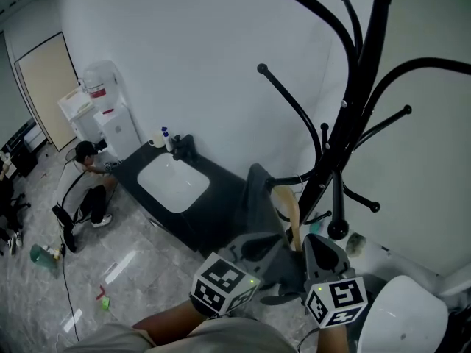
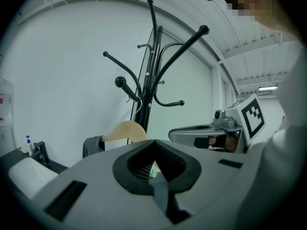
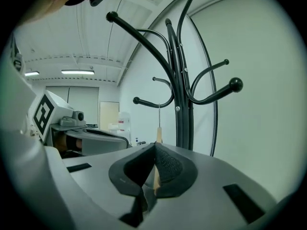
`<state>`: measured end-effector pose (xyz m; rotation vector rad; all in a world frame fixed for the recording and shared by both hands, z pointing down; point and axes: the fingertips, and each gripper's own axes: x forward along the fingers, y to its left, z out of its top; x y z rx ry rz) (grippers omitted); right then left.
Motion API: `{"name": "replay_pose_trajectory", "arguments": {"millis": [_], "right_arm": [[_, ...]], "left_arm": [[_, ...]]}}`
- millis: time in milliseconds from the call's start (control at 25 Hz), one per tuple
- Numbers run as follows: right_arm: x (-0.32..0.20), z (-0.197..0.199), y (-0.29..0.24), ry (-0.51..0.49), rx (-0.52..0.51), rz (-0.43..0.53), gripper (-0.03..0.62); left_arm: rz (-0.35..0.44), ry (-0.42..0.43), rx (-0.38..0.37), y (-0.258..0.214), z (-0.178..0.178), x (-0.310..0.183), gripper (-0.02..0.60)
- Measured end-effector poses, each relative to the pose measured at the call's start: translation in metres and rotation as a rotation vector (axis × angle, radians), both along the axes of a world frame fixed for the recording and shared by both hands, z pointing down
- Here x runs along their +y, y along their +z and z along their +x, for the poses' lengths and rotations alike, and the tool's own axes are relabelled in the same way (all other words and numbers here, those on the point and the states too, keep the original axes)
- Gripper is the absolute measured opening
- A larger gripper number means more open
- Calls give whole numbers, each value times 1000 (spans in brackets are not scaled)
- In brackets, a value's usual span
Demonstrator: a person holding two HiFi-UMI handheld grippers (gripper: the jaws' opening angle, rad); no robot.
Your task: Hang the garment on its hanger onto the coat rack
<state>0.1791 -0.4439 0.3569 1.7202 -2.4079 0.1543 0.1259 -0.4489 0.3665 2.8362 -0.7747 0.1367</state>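
Observation:
The black coat rack (image 1: 360, 101) stands at the right, and shows again in the left gripper view (image 2: 149, 75) and the right gripper view (image 3: 180, 90). A wooden hanger (image 1: 288, 210) carries a dark grey garment (image 1: 259, 193) just below the rack's lower arms. Its wire hook (image 3: 159, 115) reaches up to a low rack arm (image 3: 149, 103) and seems to rest on it. My right gripper (image 1: 305, 245) (image 3: 154, 172) is shut on the hanger's wooden edge. My left gripper (image 1: 266, 259) (image 2: 153, 166) is shut on a fold of grey cloth, with the hanger (image 2: 125, 131) beyond it.
A black counter (image 1: 213, 204) with a white sink (image 1: 173, 182) and a bottle (image 1: 166, 138) runs along the wall at the left. A water dispenser (image 1: 104, 116) stands beyond it. A person (image 1: 88, 186) crouches on the floor. A white round object (image 1: 403, 315) lies at the bottom right.

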Motion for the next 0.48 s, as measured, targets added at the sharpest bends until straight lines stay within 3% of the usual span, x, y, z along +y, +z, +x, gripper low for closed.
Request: {"name": "replay_pose_trajectory", "arguments": {"millis": [480], "right_arm": [[11, -1, 3, -37, -57, -24, 15]], "left_arm": [[19, -10, -4, -9, 2, 10, 5]]}}
